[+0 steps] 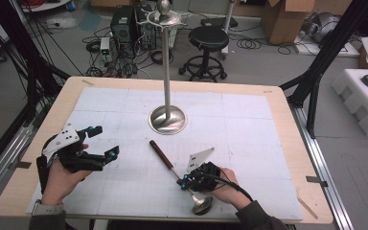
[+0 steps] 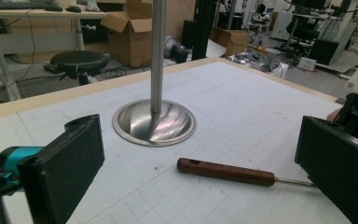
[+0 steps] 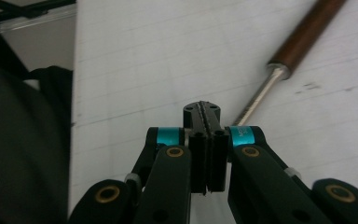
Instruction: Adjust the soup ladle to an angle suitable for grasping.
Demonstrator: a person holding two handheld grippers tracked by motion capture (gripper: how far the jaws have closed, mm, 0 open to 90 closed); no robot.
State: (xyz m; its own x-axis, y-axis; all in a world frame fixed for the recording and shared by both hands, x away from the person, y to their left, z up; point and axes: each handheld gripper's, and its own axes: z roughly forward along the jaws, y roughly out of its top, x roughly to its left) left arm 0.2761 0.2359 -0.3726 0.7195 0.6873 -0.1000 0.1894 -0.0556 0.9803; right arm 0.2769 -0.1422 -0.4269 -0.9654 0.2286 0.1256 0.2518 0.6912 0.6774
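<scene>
A ladle (image 1: 172, 165) lies on the white gridded mat (image 1: 249, 124) toward the near side of the table (image 1: 287, 143), its wooden handle (image 1: 160, 152) pointing toward the far left and its metal bowl (image 1: 202, 204) close to the near edge. The right gripper (image 1: 186, 182) sits right over the ladle's thin metal shaft, between handle and bowl; in the right gripper view its jaws are pressed flat together, pads meeting with nothing between them, and the shaft (image 3: 260, 95) runs past just to the right of the jaw tips, with the brown handle (image 3: 307, 35) farther off. Whether the jaw tips touch the shaft cannot be told. The left gripper (image 1: 103, 141) is held above the left part of the mat, well apart from the ladle, its jaws spread wide and empty; in the left gripper view the ladle's handle (image 2: 226, 171) lies on the mat between the two black jaws, farther off. A steel stand (image 1: 167, 72) rises from a round base (image 1: 167, 120) at the middle of the mat, on the far side of the ladle.
</scene>
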